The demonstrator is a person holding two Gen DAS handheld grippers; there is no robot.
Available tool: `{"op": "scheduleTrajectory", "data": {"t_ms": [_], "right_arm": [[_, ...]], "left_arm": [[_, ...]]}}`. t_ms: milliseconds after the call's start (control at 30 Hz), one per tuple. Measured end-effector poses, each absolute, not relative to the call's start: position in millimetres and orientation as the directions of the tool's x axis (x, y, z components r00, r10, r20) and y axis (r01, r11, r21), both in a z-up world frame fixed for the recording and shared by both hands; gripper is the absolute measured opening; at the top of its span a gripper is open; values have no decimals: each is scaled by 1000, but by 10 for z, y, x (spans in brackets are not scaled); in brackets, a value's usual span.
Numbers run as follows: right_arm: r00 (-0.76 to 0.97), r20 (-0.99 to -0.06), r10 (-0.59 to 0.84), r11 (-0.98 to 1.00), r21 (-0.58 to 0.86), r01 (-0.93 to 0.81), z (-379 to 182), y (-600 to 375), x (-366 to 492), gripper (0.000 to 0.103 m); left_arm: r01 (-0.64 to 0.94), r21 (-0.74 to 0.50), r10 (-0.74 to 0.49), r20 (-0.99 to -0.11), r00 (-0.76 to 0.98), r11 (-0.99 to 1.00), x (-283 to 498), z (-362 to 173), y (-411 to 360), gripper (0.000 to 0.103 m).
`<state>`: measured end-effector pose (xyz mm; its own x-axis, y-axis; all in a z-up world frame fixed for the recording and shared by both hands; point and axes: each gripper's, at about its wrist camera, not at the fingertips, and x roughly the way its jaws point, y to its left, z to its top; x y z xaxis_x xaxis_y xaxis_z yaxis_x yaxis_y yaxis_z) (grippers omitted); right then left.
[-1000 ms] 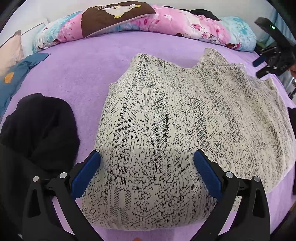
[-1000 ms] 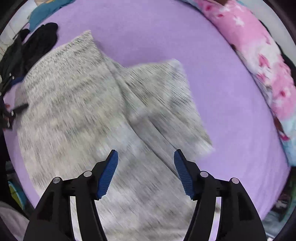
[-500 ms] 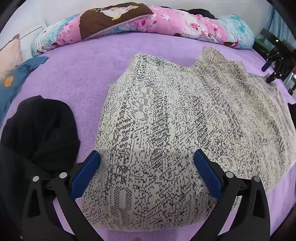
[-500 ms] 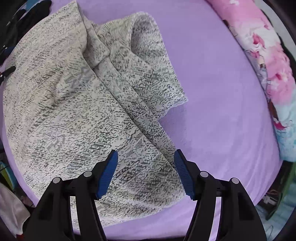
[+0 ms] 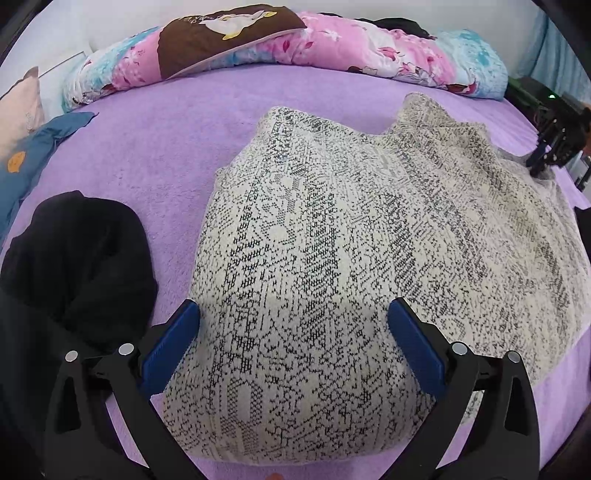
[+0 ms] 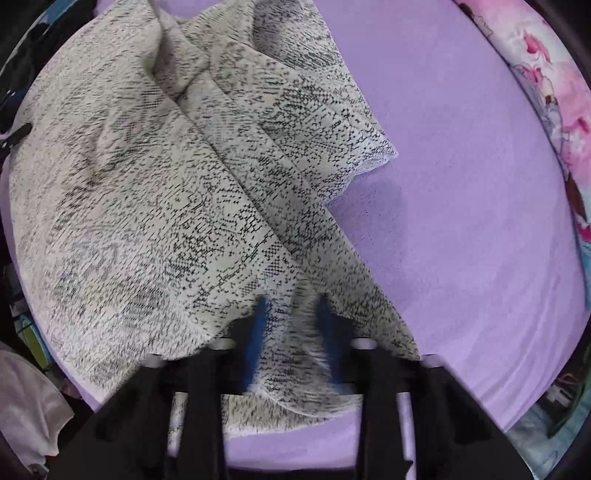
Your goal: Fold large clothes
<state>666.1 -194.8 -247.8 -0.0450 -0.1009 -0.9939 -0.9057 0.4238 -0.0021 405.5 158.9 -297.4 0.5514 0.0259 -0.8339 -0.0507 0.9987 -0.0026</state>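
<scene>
1. A large cream knit sweater flecked with black (image 5: 354,236) lies spread across a bed covered in a soft, fuzzy purple sheet (image 5: 155,147). Its weave is coarse and speckled, with faint vertical bands of denser black stitching.
2. The left gripper (image 5: 293,343), black plastic with flat blue pads on its fingers (image 5: 168,349), hangs over the near rounded edge of the sweater. Its jaws stand wide apart, one on either side of the cloth, and pinch nothing.
3. The right gripper (image 6: 291,332) points down at the far corner of the garment. Its blue fingers (image 6: 256,332) are blurred and drawn close together, closing on a raised ridge of the knit that sits between them.
4. From the right wrist view, a sleeve or flap of the sweater lies folded diagonally over the body, making a long, thick crease; its squared end rests flat on the purple sheet.
5. From the left wrist view, the right gripper shows small and dark at the sweater's right edge, touching the fabric.
6. A crumpled black garment (image 5: 81,258), matte and lumpy, sits just left of the sweater, apart from it.
7. A puffy pink and turquoise floral quilt (image 5: 369,51) runs along the back of the bed, with a brown cushion printed with a white duck (image 5: 221,33) lying on it.
8. A blue cloth with an orange patch (image 5: 29,151) lies at the left edge.
</scene>
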Motion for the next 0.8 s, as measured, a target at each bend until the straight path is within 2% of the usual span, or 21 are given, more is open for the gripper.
{"op": "scheduleTrajectory", "data": {"t_ms": [367, 400, 433, 467, 500, 533, 633, 700, 767, 800], "right_arm": [[27, -997, -77, 427, -58, -903, -2050, -2170, 6663, 8], [33, -996, -88, 425, -67, -903, -2056, -2154, 6665, 16], [40, -995, -96, 423, -77, -903, -2073, -2154, 6675, 41], [48, -993, -105, 419, -88, -904, -2102, -2142, 6685, 56], [58, -993, -107, 407, -97, -908, -2107, -2138, 6698, 67], [45, -993, -105, 399, -84, -913, -2143, -2132, 6686, 68], [16, -992, -125, 400, -65, -914, -2315, -2163, 6736, 67], [-12, -991, -135, 408, -44, -912, -2448, -2183, 6779, 61], [-43, -991, -127, 418, -14, -908, -2548, -2254, 6841, 39], [-42, -991, -128, 415, -15, -910, -2558, -2269, 6845, 20]], "left_arm": [[-48, 4, 30, -834, 552, 999, 4037, -2977, 1574, 98], [-49, 1, 28, -834, 551, 999, 4037, -2976, 1579, 98], [-51, -1, 27, -834, 551, 999, 4036, -2975, 1582, 98], [-51, 0, 28, -834, 551, 999, 4035, -2975, 1580, 98], [-50, 5, 31, -834, 551, 999, 4036, -2975, 1575, 98], [-49, 6, 32, -834, 551, 999, 4040, -2974, 1572, 98], [-50, 2, 29, -834, 550, 999, 4047, -2973, 1580, 98], [-49, 5, 31, -835, 550, 999, 4047, -2974, 1576, 98], [-51, 3, 31, -835, 549, 999, 4053, -2973, 1579, 98], [-53, 4, 32, -836, 548, 999, 4059, -2973, 1577, 98]]}}
